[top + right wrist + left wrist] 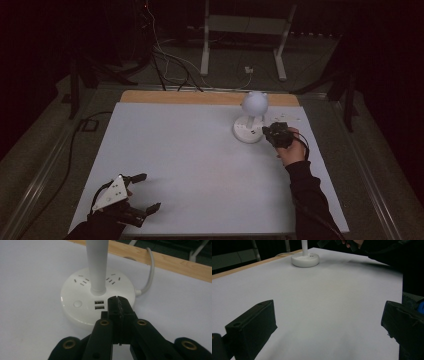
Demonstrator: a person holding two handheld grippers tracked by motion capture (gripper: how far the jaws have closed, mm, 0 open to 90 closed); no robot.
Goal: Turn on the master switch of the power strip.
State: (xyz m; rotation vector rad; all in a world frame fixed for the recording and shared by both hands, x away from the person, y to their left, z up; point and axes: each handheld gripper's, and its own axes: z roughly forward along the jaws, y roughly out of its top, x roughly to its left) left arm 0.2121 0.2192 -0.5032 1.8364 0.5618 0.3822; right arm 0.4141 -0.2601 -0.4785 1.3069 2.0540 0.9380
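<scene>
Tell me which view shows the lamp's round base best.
The right gripper view: the lamp base sits close, with its sockets, USB ports and button plain. The high view shows it small and dim behind the right gripper. The left gripper view shows it far off at the top edge.

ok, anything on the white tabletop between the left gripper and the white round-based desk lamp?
Nothing. In the left gripper view, bare white tabletop runs from the open left gripper to the white round-based desk lamp. The high view shows the same.

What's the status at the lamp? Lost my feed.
Right tool shut, empty, tips over desk lamp base by USB ports. Left tool open, idle. Nothing in the way.
</scene>
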